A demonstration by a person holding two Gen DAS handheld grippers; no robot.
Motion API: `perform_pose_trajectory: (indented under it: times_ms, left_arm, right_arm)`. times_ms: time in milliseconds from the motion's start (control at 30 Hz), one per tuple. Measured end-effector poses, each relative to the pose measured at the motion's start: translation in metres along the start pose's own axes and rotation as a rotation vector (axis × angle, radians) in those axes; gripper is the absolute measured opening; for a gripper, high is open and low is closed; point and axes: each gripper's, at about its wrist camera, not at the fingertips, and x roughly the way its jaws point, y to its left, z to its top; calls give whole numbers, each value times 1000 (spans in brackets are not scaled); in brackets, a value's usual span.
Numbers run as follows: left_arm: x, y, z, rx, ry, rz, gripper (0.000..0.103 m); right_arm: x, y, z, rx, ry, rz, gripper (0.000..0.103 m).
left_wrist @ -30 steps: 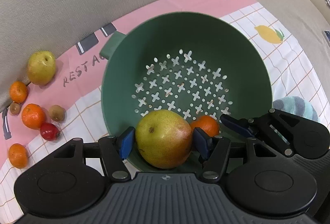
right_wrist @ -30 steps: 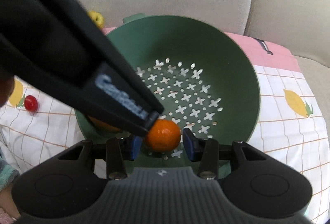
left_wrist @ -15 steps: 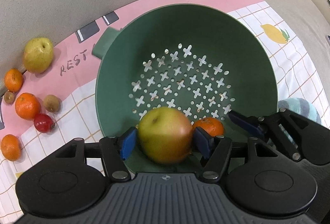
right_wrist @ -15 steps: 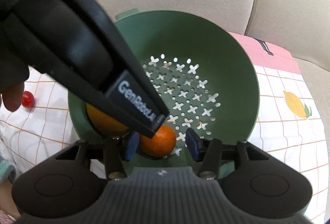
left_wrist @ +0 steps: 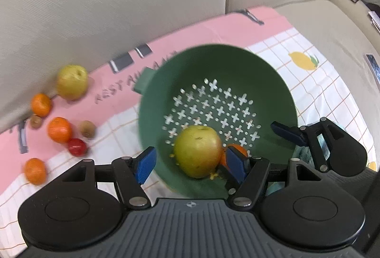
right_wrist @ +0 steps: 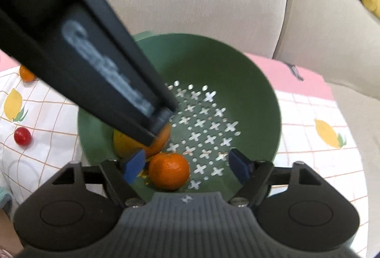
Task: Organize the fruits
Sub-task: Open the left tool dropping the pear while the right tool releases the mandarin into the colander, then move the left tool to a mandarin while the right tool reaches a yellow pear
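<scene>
Green colander [left_wrist: 273, 82] sits on a pink/checked cloth [left_wrist: 213, 27] spread over a beige sofa seat, near the cloth's back edge.

L claw [left_wrist: 191, 164]: jaws opening, pads clear of the fruit. Yellow-green pear [left_wrist: 197, 151] lies between them on the colander floor, at the near wall.

R claw [right_wrist: 187, 166]: jaws opening, no pad contact. Mandarin [right_wrist: 169, 171] rests in the colander just beside the pear, closer to the claw's left pad [right_wrist: 134, 166] than to the right one.

Loose fruit on the cloth's left part, well apart from the colander: second pear [left_wrist: 72, 82], three mandarins [left_wrist: 59, 129], red fruit [left_wrist: 77, 146], two small brown fruits [left_wrist: 87, 129].
</scene>
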Motion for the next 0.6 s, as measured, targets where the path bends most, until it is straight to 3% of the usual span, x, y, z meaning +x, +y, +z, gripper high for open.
perform_pose_trajectory:
  times_ms: [300, 600]
  left_arm:
    - [-43, 31, -34, -65, -125, 100, 79]
    - [-79, 65, -73, -110, -221, 185, 80]
  right_arm:
    - [-21, 11, -13, -80, -86, -50, 85]
    - [-56, 24, -16, -134, -165, -68, 85]
